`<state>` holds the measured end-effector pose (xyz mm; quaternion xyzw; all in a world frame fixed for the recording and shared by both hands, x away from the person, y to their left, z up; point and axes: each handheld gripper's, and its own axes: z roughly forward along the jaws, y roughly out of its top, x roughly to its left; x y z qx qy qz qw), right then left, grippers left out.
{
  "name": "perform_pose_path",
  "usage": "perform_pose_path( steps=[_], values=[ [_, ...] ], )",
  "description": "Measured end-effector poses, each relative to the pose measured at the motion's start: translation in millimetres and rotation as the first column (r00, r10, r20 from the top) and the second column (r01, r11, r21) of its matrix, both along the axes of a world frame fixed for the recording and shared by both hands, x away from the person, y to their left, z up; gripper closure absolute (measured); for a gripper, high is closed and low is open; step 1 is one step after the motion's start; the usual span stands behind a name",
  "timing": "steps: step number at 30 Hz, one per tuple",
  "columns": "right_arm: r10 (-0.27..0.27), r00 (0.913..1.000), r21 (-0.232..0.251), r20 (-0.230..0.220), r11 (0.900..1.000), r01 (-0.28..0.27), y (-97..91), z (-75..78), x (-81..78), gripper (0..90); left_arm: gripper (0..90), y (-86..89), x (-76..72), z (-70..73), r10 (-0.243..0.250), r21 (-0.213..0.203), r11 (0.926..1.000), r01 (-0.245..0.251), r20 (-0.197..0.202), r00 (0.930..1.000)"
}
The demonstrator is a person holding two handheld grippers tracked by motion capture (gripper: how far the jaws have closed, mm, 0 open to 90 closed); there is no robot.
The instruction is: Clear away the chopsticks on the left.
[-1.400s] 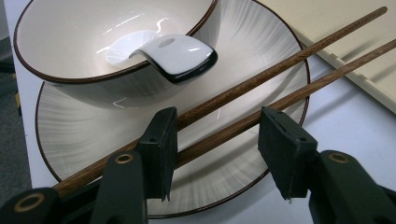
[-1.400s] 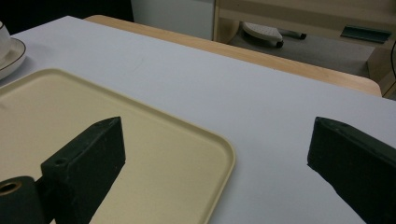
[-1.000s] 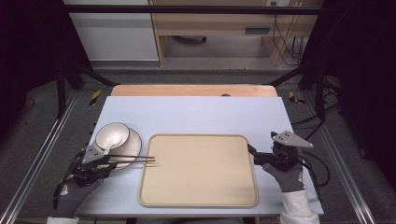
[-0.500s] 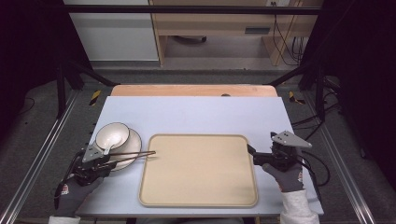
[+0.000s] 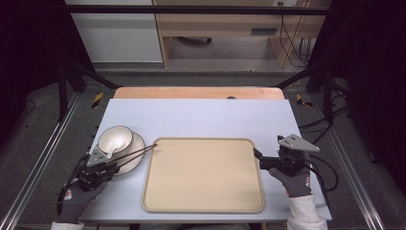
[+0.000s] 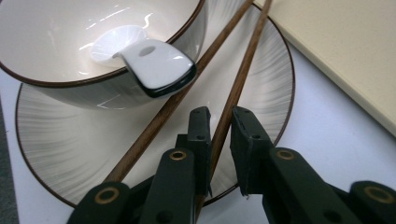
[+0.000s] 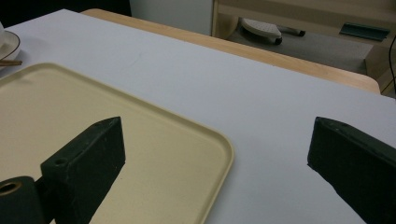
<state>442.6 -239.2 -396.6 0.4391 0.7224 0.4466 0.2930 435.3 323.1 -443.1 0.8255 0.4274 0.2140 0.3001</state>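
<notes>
— Left gripper (image 5: pixel 117 162) in the high view?
— By the white ribbed plate (image 5: pixel 135 146); brown wooden chopsticks (image 5: pixel 139 153) reach the beige plastic tray (image 5: pixel 203 175).
— Its own view?
— Jaws narrowly parted around one chopstick (image 6: pixel 233 91), no firm pinch.
— Right gripper (image 7: pixel 217 144)?
— Jaws wide apart, straddling the tray's corner.

Chopstick (image 6: pixel 233 93) between fingers (image 6: pixel 200 135) — over plate (image 6: pixel 70 154)
</notes>
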Motion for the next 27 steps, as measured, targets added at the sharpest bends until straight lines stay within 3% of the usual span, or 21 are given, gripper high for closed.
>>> perform_pose_path(
  steps=[10, 15, 27],
  values=[
    [0.001, 1.0, -0.003, 0.0, 1.0, -0.001, 0.0, -0.1, 0.0, 4.2, 79.8, -4.2, 1.8, 0.6, 0.03, -0.006, 0.9995, -0.031, -0.011, 0.9995],
    [0.0, 1.0, 0.0, 0.003, 1.0, 0.0, 0.0, 0.2, -0.1, 4.2, 72.3, -5.8, 6.1, -3.4, 0.026, -0.01, 0.9996, -0.026, -0.03, 0.9992],
    [0.001, 1.0, -0.004, 0.0, 1.0, -0.001, 0.0, -0.1, 0.1, 4.2, 82.5, -9.6, 6.5, -3.6, 0.012, -0.018, 0.9997, -0.013, -0.045, 0.9989]
  ],
)
